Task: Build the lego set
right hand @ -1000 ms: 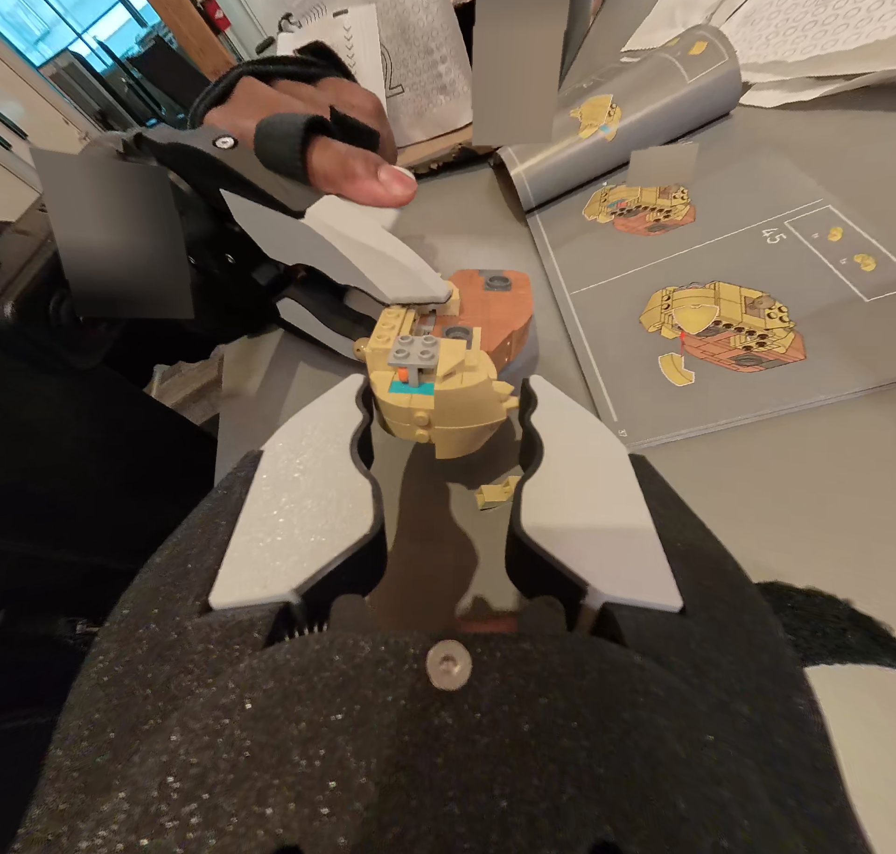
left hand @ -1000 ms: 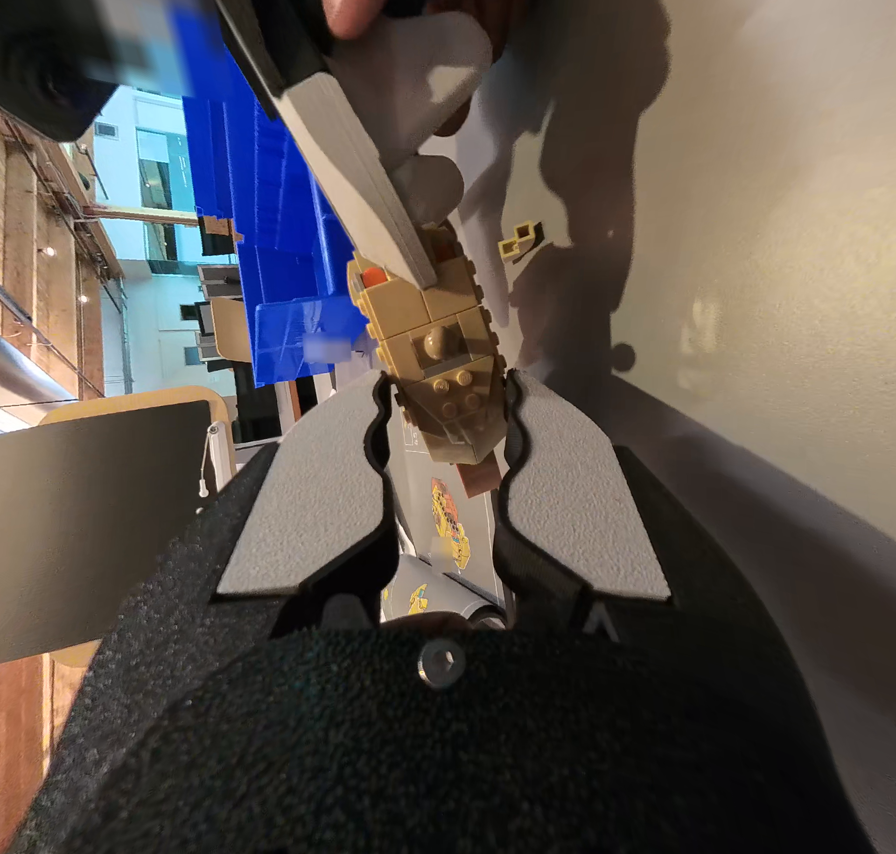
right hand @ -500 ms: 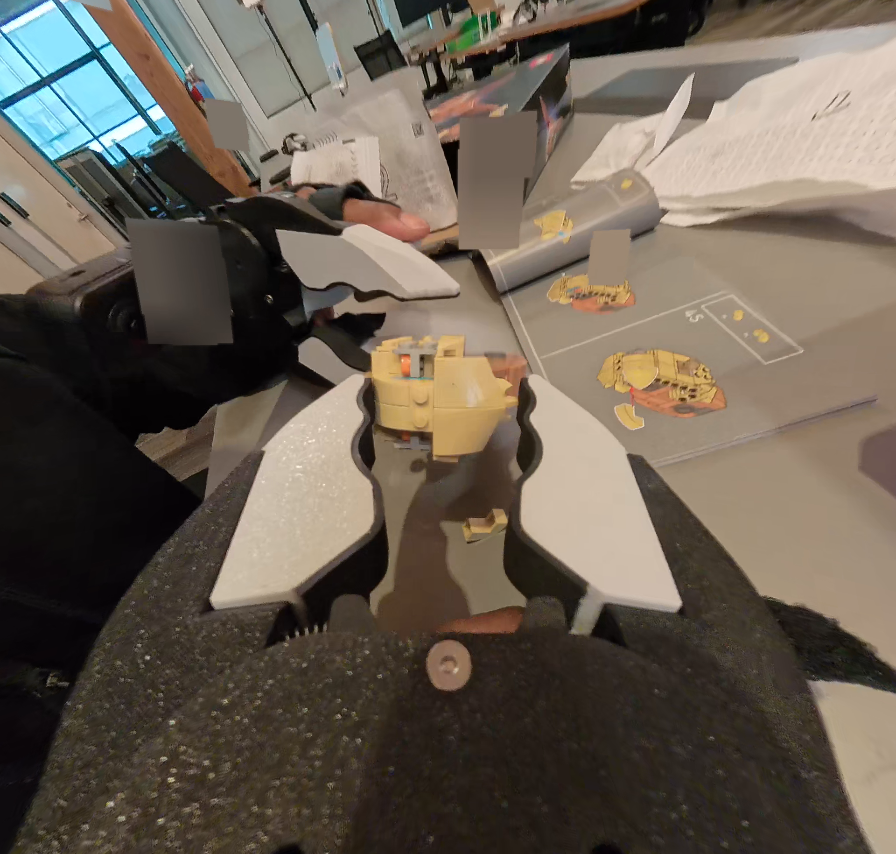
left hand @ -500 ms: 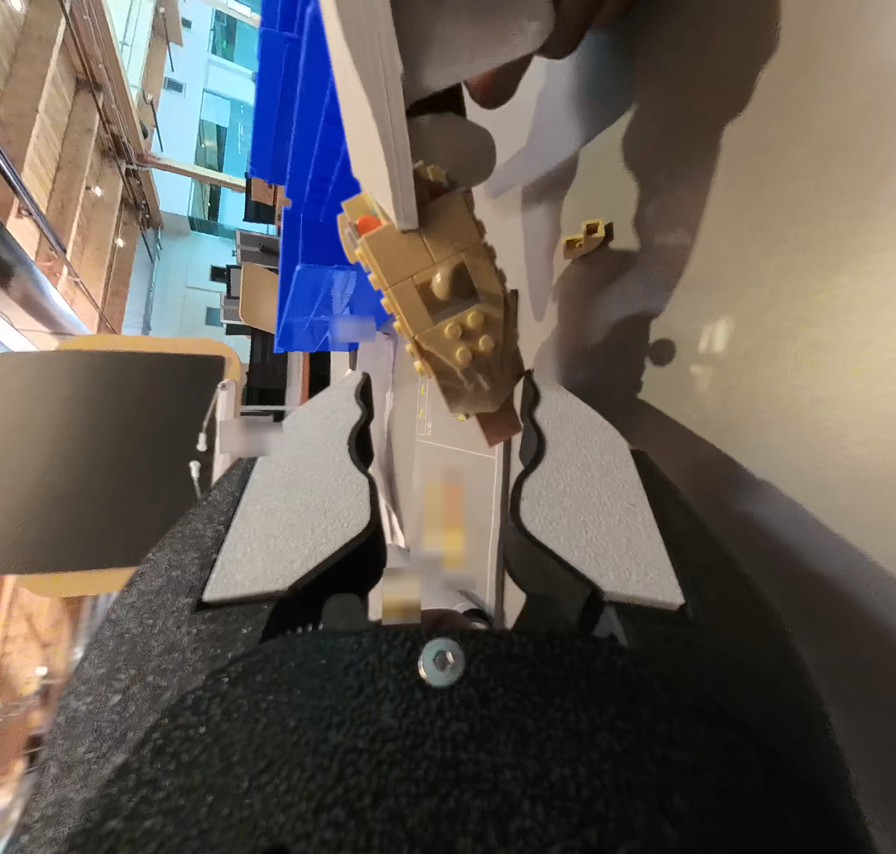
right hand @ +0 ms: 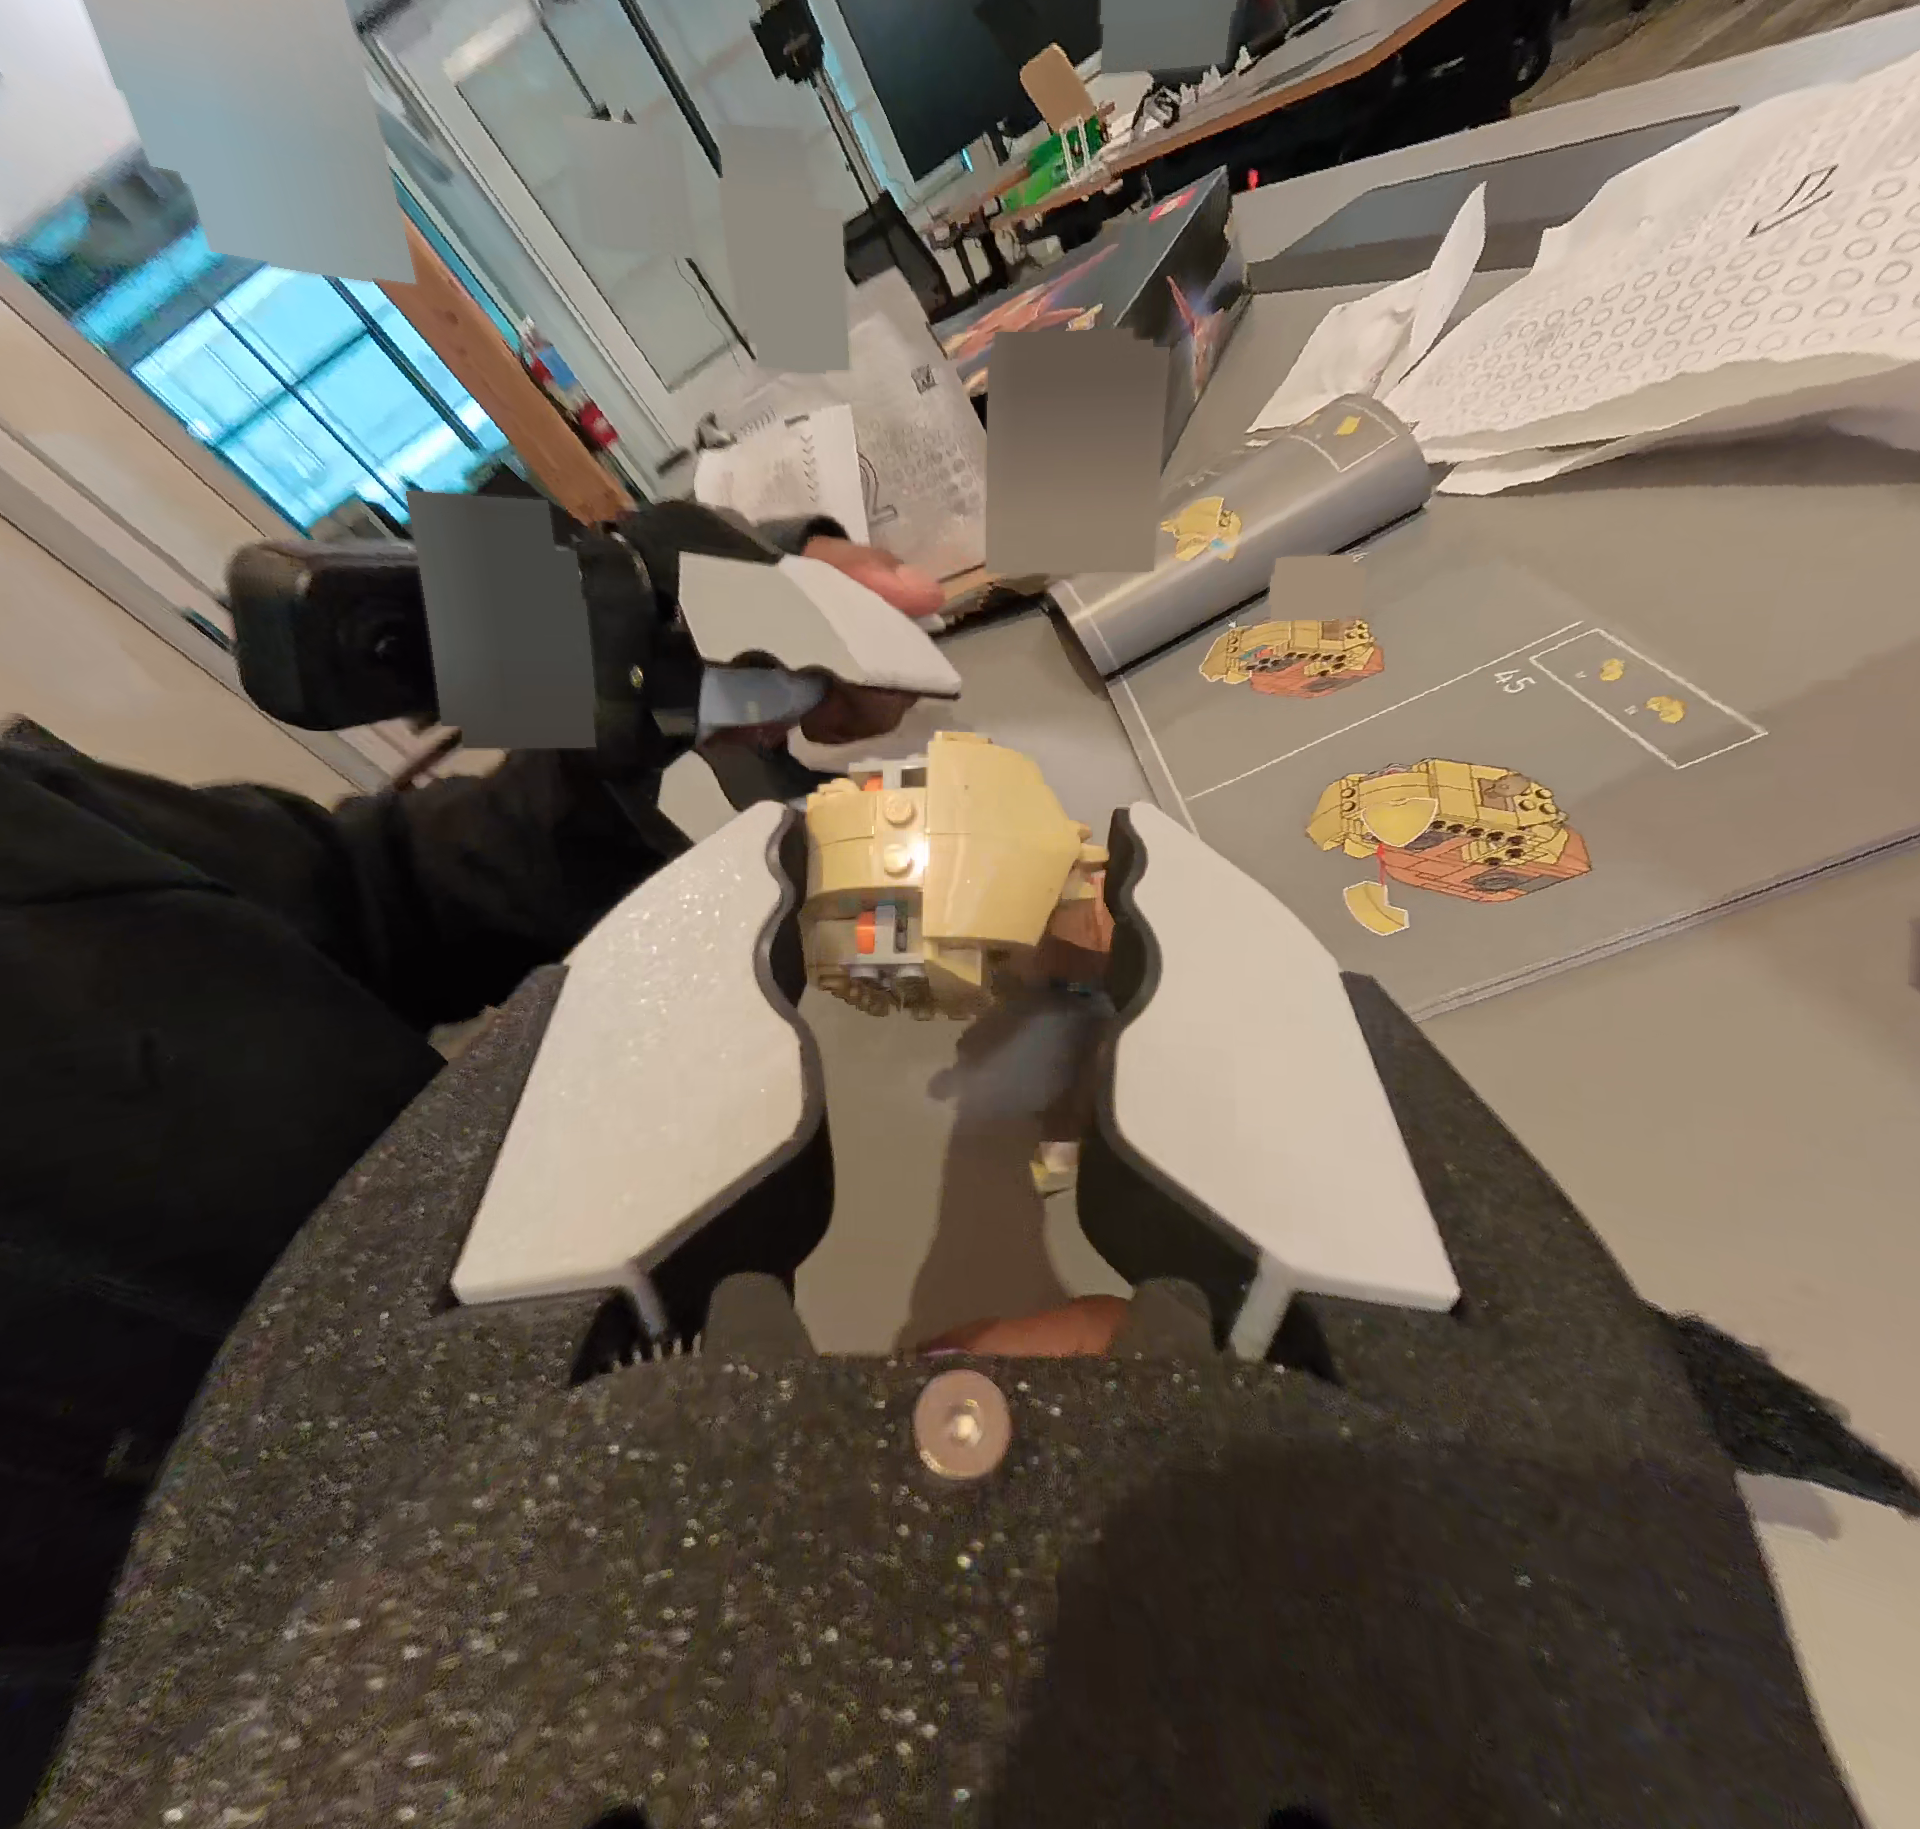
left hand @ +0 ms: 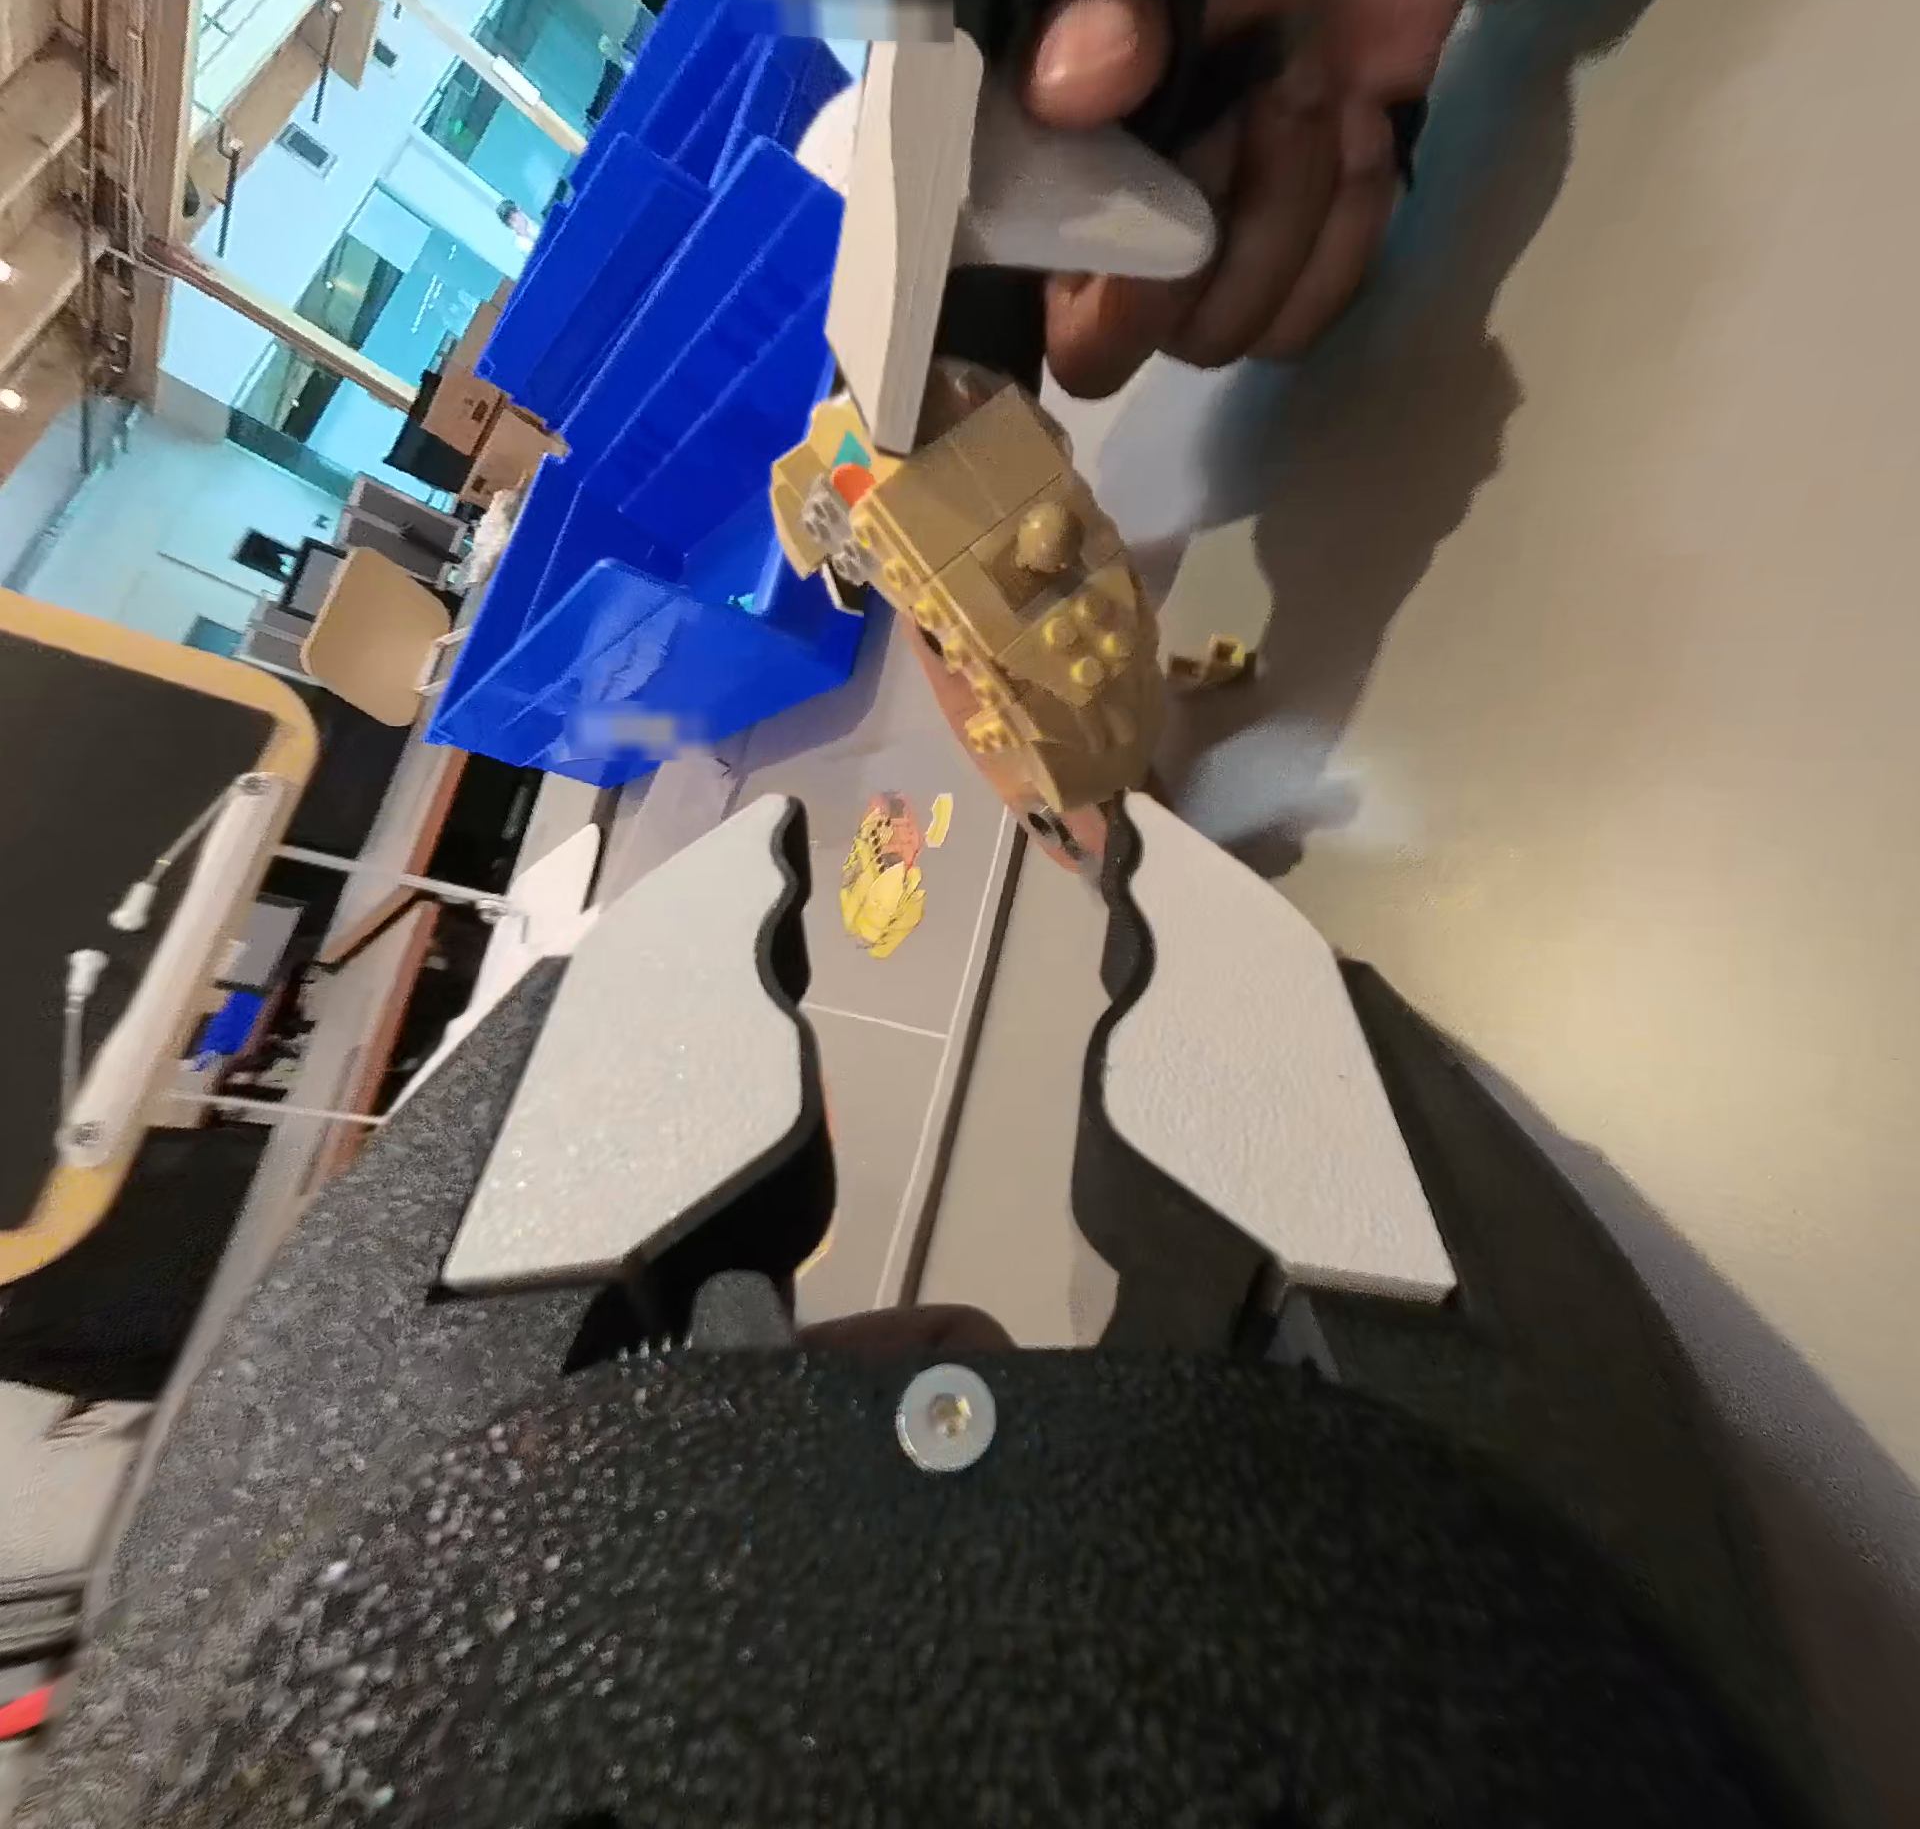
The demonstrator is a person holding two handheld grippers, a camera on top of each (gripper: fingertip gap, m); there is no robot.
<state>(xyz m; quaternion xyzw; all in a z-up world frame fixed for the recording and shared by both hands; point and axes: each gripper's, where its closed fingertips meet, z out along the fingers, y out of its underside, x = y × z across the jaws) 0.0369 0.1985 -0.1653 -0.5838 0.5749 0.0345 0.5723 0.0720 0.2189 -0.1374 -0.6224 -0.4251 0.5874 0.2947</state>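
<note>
My right gripper [right hand: 954, 844] is shut on a tan and brown brick model [right hand: 935, 875] and holds it above the grey table [right hand: 1558, 1208]. In the left wrist view the same model [left hand: 997, 616] hangs from the right gripper's grey finger [left hand: 904, 252], with a person's hand behind it. My left gripper [left hand: 961, 823] is open with nothing between its pads; the model's brown tip lies just off its right fingertip [left hand: 1143, 844]. In the right wrist view the left gripper [right hand: 821, 636] is above and behind the model, apart from it.
An open instruction booklet [right hand: 1455, 844] lies right of the model. A small loose tan piece [left hand: 1210, 659] lies on the table. Blue bins [left hand: 675, 377] stand at the table's far side, a chair [left hand: 104, 844] beyond its edge. White paper bags [right hand: 1662, 273] and a dark box [right hand: 1174, 283] lie behind. Spacing between my two grippers at the tips: around 6 cm.
My left gripper opened off the model and drew back from it. My right gripper kept its hold, lifted the model and turned it.
</note>
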